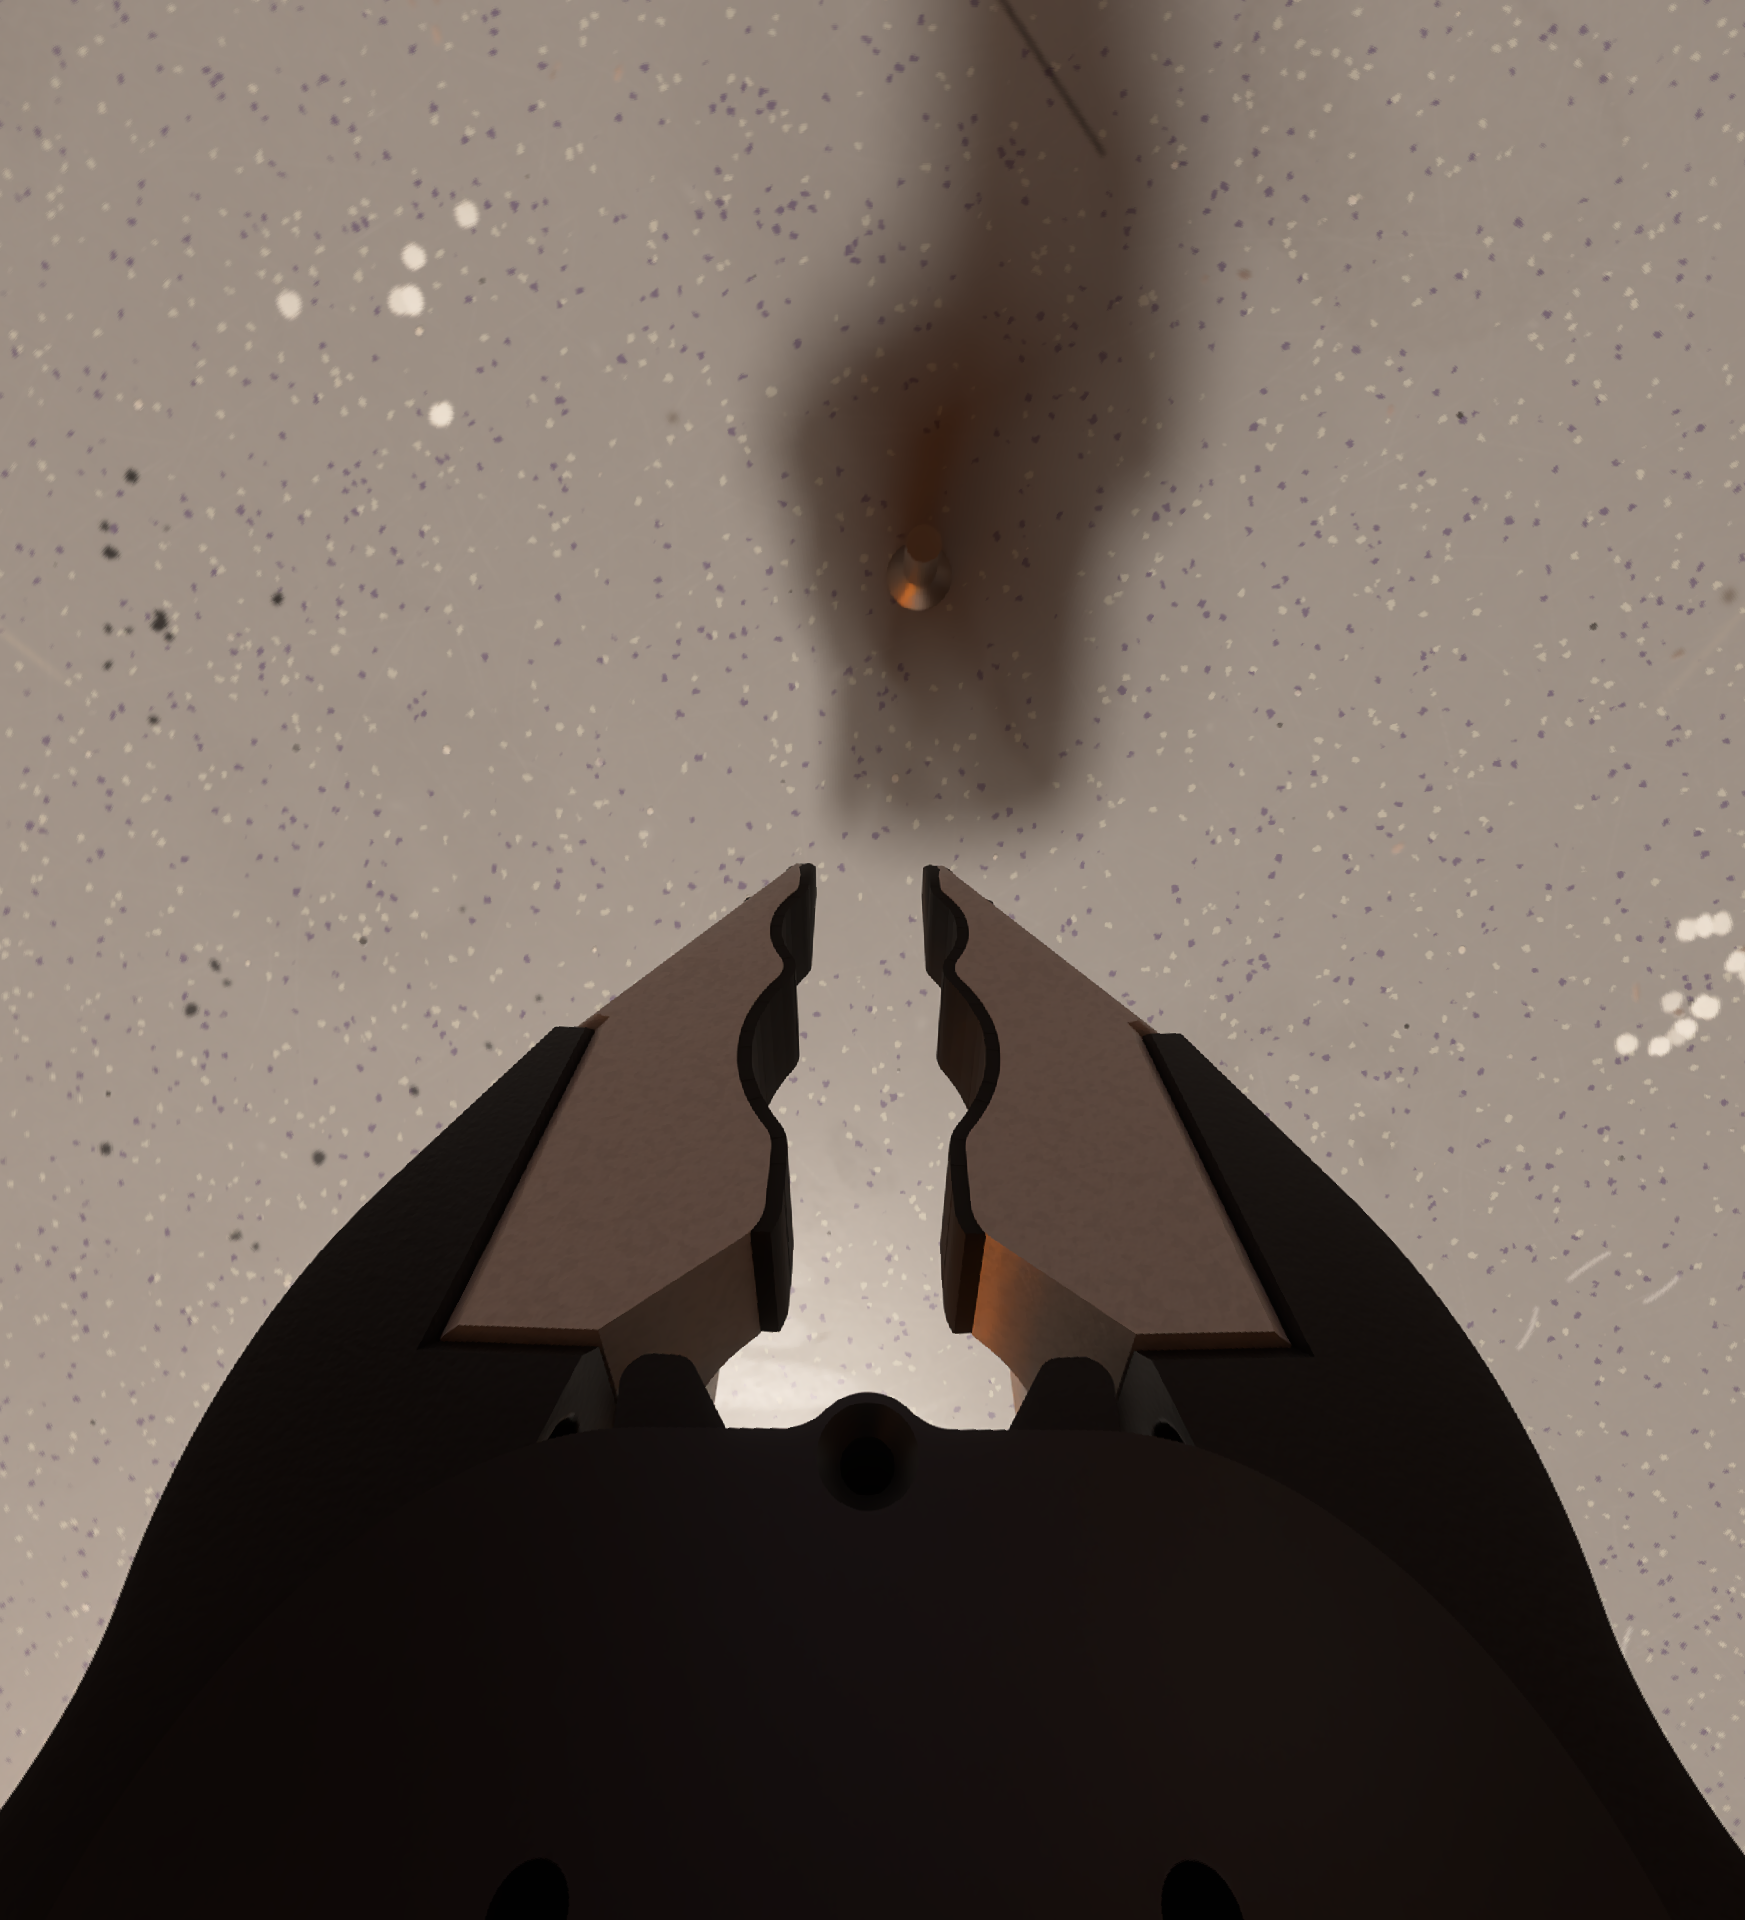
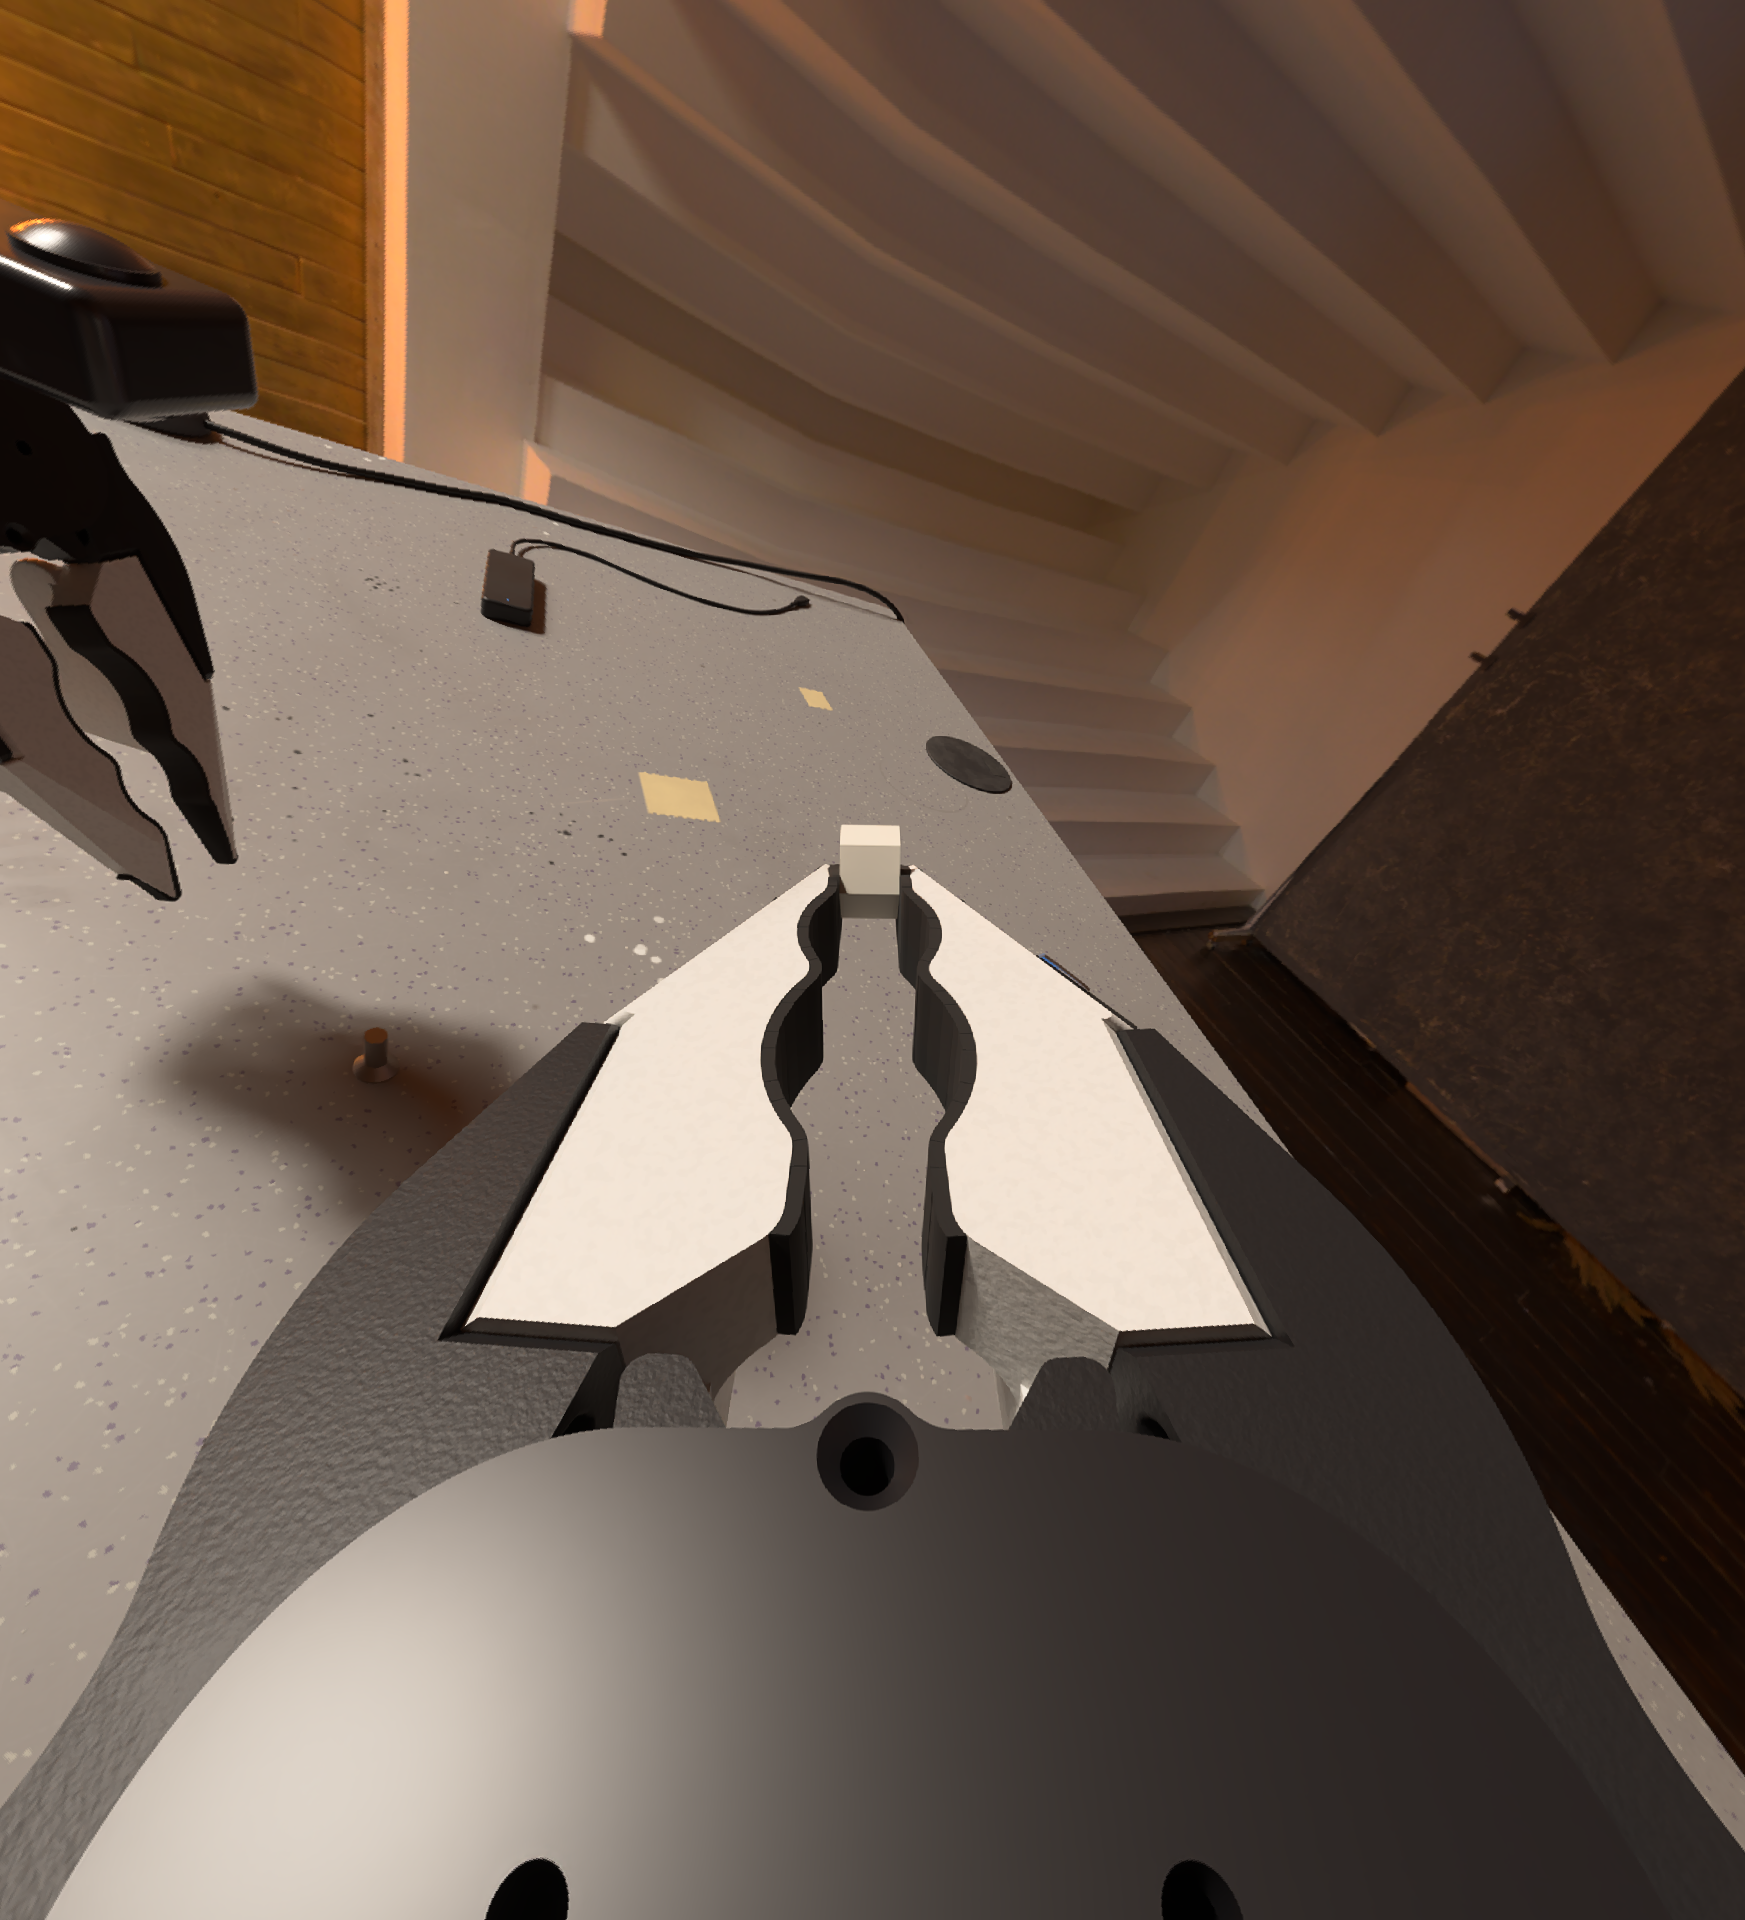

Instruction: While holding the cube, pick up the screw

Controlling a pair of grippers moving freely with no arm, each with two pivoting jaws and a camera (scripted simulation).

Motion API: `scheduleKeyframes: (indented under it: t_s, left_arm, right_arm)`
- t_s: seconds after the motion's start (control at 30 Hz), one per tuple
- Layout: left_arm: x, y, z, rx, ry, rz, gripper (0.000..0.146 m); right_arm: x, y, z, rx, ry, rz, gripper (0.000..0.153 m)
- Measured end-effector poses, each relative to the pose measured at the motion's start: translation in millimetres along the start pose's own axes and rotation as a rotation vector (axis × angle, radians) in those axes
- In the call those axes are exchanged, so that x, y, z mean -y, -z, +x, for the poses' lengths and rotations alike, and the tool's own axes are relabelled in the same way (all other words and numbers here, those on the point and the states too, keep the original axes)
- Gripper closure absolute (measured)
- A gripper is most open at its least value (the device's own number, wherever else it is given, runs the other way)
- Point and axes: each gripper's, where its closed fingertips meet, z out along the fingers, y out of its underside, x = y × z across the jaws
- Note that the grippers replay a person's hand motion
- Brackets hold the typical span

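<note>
A small metal screw (image 1: pixel 916 580) stands head down on the speckled grey table (image 1: pixel 328 727), inside a dark shadow. My left gripper (image 1: pixel 868 883) is open and empty, above the table and short of the screw. The screw also shows in the right wrist view (image 2: pixel 371 1055), with the left gripper (image 2: pixel 193 868) hanging above and to its left. My right gripper (image 2: pixel 870 883) is shut on a small white cube (image 2: pixel 869 858), held at its fingertips above the table.
In the right wrist view a small black box with a cable (image 2: pixel 512 587) lies at the far side of the table (image 2: pixel 380 727). A black disc (image 2: pixel 968 766) sits near the right edge, and two yellow patches (image 2: pixel 679 798) mark the surface. Stairs (image 2: pixel 951 416) rise beyond.
</note>
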Motion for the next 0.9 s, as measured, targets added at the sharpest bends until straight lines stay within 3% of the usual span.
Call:
scheduleKeyframes:
  t_s: [0.9]
  left_arm:
    - [-3.7, 5.8, -4.0, -0.026, 0.054, 0.026, 0.123]
  right_arm:
    - [0.9, -0.1, -4.6, 0.024, 0.0, 0.003, 0.143]
